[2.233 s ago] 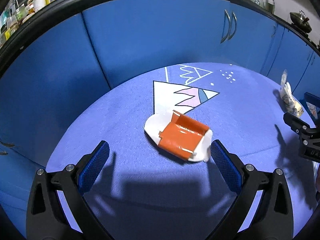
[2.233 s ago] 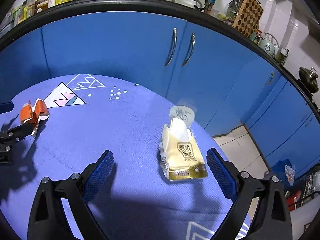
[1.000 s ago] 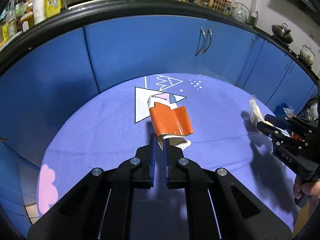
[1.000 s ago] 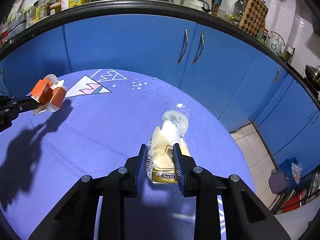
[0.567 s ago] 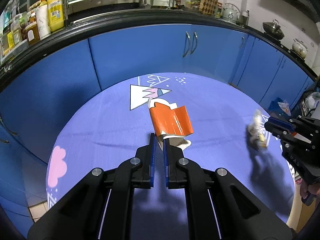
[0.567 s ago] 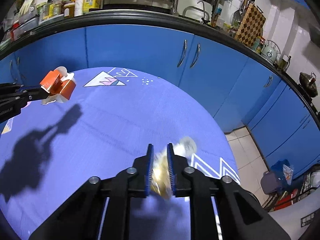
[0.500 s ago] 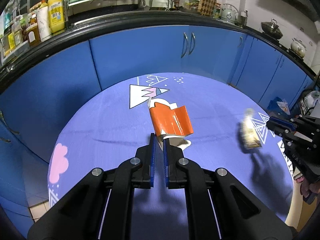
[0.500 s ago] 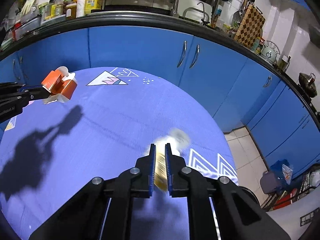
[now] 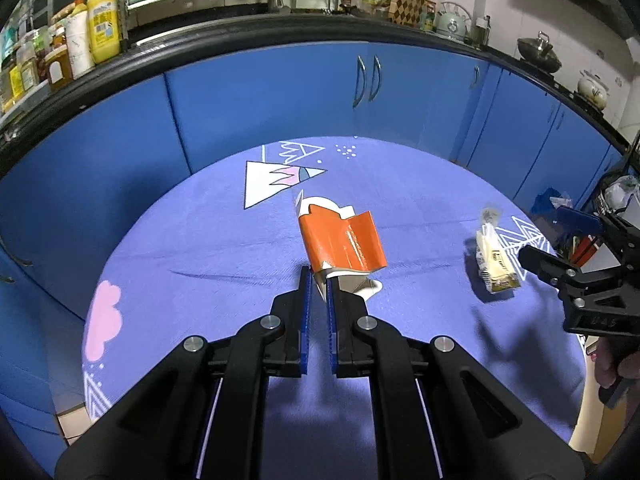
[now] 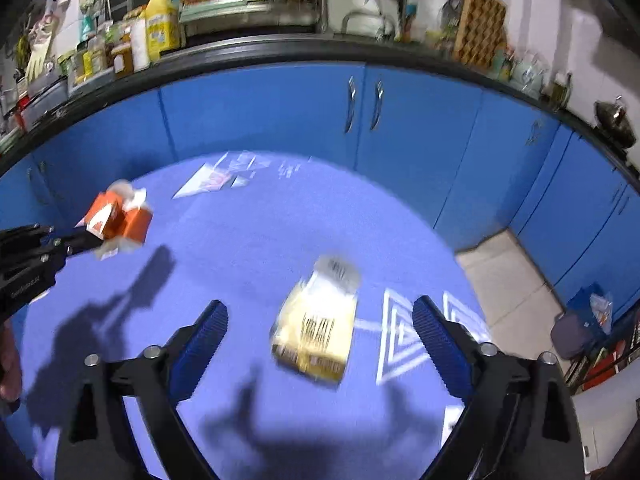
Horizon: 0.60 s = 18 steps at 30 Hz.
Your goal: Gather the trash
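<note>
My left gripper is shut on an orange and white torn carton and holds it above the blue rug. The carton also shows in the right wrist view, held by the left gripper. My right gripper is open and empty. A yellow tissue pack appears blurred between and beyond its fingers, apart from them. In the left wrist view the pack is just left of the right gripper.
Blue kitchen cabinets curve around the rug's far side. Bottles crowd the counter above. Bags and clutter lie on the tiled floor at the right.
My right gripper was shut on the tissue pack and lifted it; now it has opened and the pack has left the fingers. My left gripper still holds the carton raised.
</note>
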{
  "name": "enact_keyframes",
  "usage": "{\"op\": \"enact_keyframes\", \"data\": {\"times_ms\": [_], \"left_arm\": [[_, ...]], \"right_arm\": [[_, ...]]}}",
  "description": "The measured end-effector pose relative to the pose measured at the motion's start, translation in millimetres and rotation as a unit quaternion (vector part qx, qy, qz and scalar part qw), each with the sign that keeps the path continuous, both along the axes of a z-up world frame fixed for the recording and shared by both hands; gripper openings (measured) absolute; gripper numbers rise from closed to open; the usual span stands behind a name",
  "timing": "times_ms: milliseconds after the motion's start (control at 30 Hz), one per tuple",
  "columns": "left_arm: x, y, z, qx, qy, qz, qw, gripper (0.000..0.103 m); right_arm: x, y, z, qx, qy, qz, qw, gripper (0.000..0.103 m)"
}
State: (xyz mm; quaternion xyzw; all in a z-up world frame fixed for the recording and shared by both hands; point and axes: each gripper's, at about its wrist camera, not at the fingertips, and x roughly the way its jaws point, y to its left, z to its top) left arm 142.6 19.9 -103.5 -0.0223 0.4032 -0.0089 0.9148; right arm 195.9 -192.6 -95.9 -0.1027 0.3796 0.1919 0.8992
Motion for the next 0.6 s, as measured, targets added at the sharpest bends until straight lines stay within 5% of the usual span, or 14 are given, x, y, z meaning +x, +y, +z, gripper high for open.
{"op": "enact_keyframes", "data": {"times_ms": [233,333,467,600], "left_arm": [[19.5,-3.2,-20.1,0.002,0.016,-0.009,0.9998,0.007],[22.9,-6.0,-23.6,0.004,0.020,-0.013,0.9997,0.007],[19.8,-14.0,-20.5,0.006,0.018,-0.021,0.9996,0.007],[10.7,-23.7,-9.8,0.010,0.008,-0.029,0.9995,0.007]], "right_arm": [[27.5,14.3,-41.7,-0.026,0.044,0.002,0.999,0.091],[26.3,17.3,-52.9,-0.033,0.063,0.011,0.997,0.055],[15.1,17.0,-46.6,-0.039,0.051,0.023,0.998,0.035],[1.1,8.3,-30.3,-0.038,0.038,0.027,0.998,0.027]]}}
